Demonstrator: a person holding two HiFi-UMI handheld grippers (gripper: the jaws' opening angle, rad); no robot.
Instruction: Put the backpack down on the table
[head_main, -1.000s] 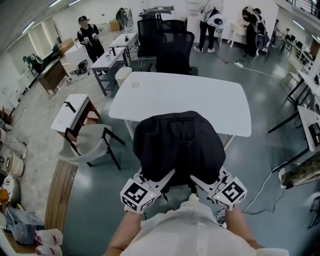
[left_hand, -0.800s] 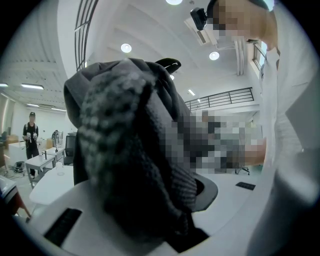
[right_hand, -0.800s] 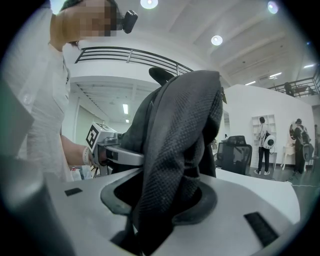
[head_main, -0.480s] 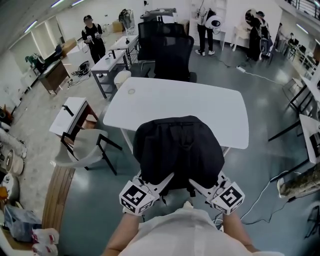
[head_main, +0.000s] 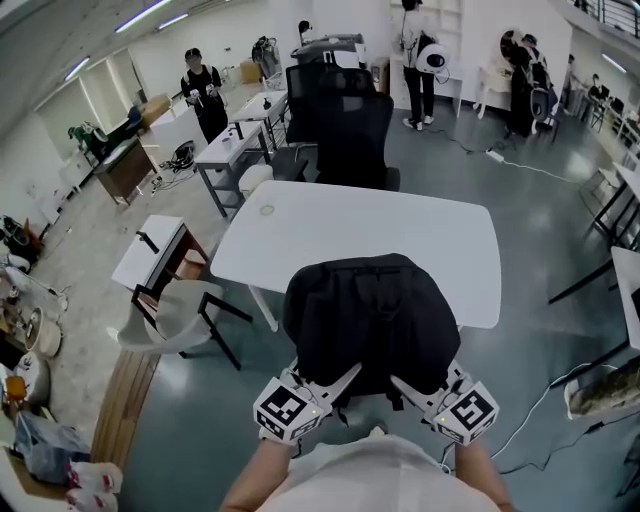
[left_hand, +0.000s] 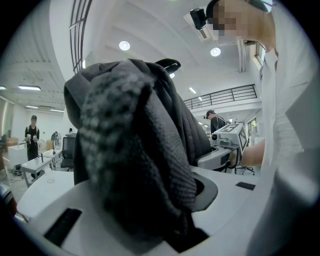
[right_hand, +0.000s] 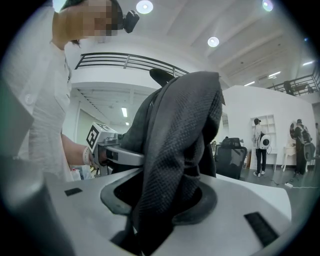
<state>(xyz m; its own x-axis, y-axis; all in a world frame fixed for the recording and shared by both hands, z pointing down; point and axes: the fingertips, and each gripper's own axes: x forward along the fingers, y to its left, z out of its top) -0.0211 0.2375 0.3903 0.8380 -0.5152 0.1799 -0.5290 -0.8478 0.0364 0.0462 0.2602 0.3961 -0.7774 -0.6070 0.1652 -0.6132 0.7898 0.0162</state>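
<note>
A black backpack (head_main: 368, 320) hangs in the air in front of me, over the near edge of the white table (head_main: 350, 225). My left gripper (head_main: 345, 375) is shut on its near left side, where grey mesh fabric (left_hand: 145, 165) is pinched between the jaws. My right gripper (head_main: 405, 380) is shut on the near right side, with dark fabric (right_hand: 175, 150) bunched between its jaws. Each gripper shows in the other's view, level with it. The backpack hides the table's near edge.
Two black office chairs (head_main: 350, 130) stand at the table's far side. A grey chair (head_main: 180, 305) and a small white side table (head_main: 150, 250) are to the left. People (head_main: 205, 85) stand by desks farther off. A cable (head_main: 540, 375) lies on the floor at right.
Both grippers have carried the backpack forward toward the table; it now overlaps the table's near edge more. The grip on both sides is unchanged.
</note>
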